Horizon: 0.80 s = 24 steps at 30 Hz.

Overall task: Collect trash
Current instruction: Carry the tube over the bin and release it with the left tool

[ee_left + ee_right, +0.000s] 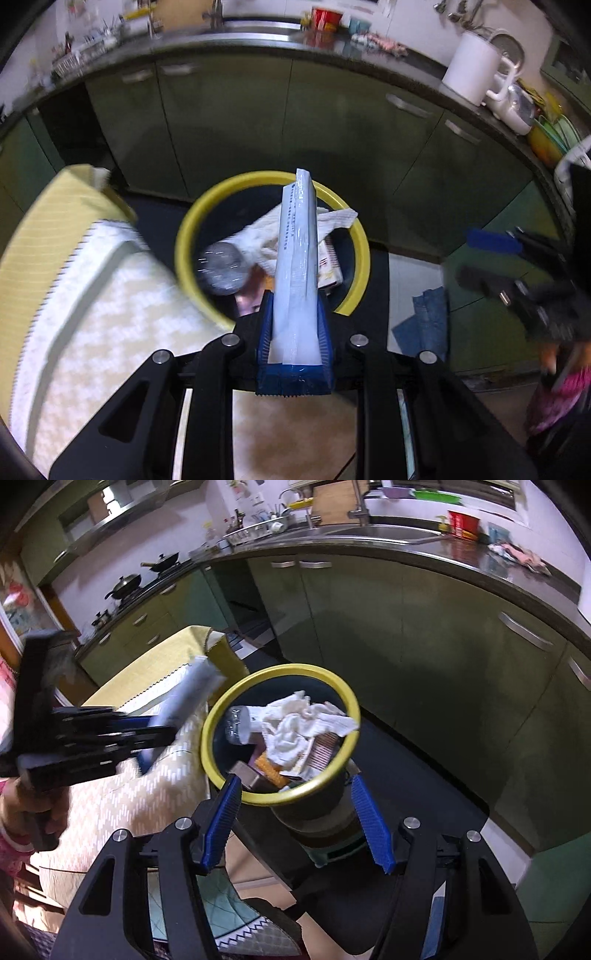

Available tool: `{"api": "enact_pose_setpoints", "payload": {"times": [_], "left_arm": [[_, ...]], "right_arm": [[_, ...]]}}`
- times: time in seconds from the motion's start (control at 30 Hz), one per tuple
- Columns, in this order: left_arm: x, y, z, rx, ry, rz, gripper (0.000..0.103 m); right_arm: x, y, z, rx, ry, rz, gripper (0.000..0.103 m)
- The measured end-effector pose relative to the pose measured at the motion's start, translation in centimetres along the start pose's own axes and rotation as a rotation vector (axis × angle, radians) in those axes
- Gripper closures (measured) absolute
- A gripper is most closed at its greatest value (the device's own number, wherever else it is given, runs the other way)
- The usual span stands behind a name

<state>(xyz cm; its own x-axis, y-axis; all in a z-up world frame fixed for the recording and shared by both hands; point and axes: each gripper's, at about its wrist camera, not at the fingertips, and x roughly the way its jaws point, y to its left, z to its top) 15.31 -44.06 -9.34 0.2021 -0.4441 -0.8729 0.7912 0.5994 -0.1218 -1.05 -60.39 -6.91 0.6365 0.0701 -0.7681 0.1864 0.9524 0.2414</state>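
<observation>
My left gripper (294, 325) is shut on a long white wrapper (298, 258) that points up over the yellow-rimmed trash bin (184, 229). The bin holds a crumpled white tissue (266, 236), a plastic bottle (221, 269) and paper packets. In the right wrist view the bin (221, 709) sits just ahead of my open, empty right gripper (295, 812), with the tissue (299, 723) and bottle (238, 723) inside. The left gripper (159, 723) holds the wrapper (192, 694) at the left, beside the bin's rim.
A table with a yellow and white cloth (74, 258) (147, 786) stands left of the bin. Green kitchen cabinets (332, 129) (406, 627) rise behind it. A blue cloth (424, 325) lies on the floor. A white kettle (469, 66) is on the counter.
</observation>
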Motion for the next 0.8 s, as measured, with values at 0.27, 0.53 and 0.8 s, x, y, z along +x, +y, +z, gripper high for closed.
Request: {"api": "enact_pose_setpoints", "payload": {"times": [0.27,0.53,0.8], "left_arm": [[7.6,0.1,3.8,-0.142,0.094,0.019,0.080],[9.5,2.1,4.6,-0.254,0.084,0.068,0.040],[1.6,3.0,0.7,-0.227,-0.055,0.050,0.023]], "right_arm": [[-0.5,-0.8,-0.7,0.014,-0.008,0.002,0.041],[-0.8,-0.2,-0.6,0.013,-0.011,0.005,0.041],[-1.7,0.9,-1.1,0.003,-0.021,0.019,0.041]]}}
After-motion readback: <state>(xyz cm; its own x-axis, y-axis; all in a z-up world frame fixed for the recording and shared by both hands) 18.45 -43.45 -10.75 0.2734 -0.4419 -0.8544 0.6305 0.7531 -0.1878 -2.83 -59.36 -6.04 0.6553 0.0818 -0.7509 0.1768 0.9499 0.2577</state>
